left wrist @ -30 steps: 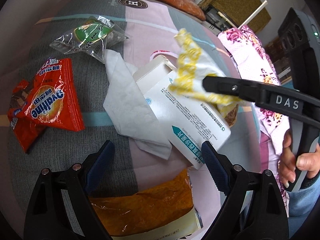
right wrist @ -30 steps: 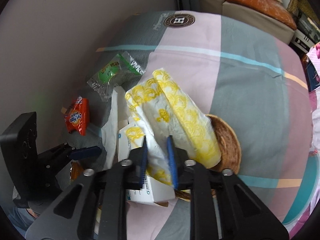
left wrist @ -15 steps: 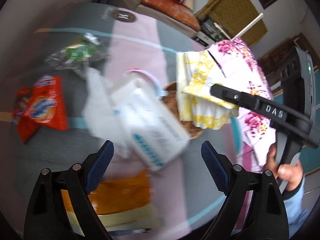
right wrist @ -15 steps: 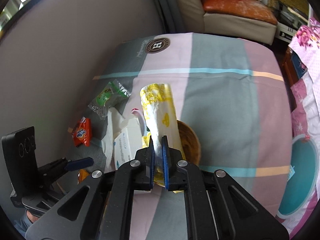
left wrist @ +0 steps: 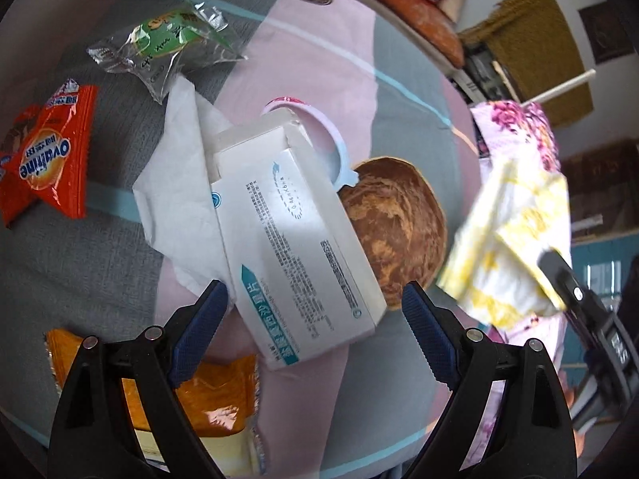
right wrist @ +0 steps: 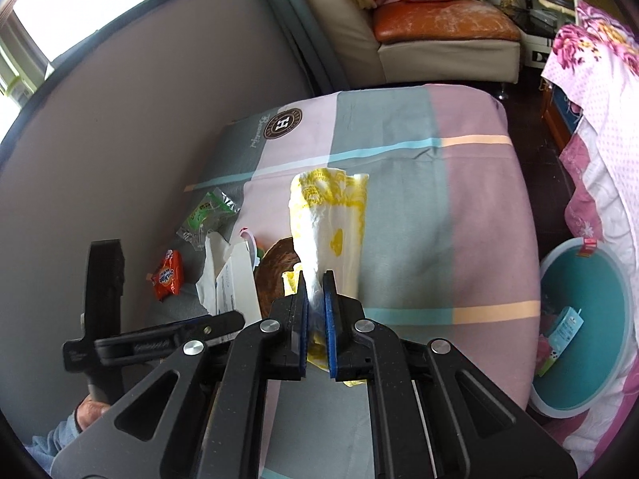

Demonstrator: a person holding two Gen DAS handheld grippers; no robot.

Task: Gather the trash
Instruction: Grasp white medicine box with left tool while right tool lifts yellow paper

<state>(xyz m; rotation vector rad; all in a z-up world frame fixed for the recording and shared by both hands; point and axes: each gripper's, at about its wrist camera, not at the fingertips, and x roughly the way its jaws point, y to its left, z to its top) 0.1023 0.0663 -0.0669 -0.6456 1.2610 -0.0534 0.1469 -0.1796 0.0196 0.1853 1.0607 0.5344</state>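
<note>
Presently, a crumpled yellow-and-white wrapper point(right wrist: 327, 223) is pinched between the blue pads of the right gripper point(right wrist: 316, 299), whose jaws are pressed tight on its lower end, and it is held up clear of the bed cover point(right wrist: 439, 207), which is blocked in pink and grey with thin teal and orange stripes. In the left wrist view the same wrapper point(left wrist: 515, 239) is seen blurred at the right, off past the edge of the bed. The left gripper point(left wrist: 313, 303) is held with its jaws spread wide and nothing between the pads, above the near end of a white medicine box point(left wrist: 295, 247) with teal print. That box is laid partly over a white tissue point(left wrist: 179, 195) and overlaps the rim of a brown wooden bowl point(left wrist: 395, 231); a pale plastic ring point(left wrist: 331, 139) is tucked behind its far end. Farther left, an orange Ovaltine sachet point(left wrist: 52, 155) and a clear wrapper with a green label point(left wrist: 167, 48) are spread on the grey part of the cover, apart from each other. An orange foil packet point(left wrist: 215, 391) is seen beneath the left gripper's finger. Beside the bed, in the right wrist view, a teal bin point(right wrist: 587, 319) with a white rim is set on the floor, with a few scraps inside it.
</note>
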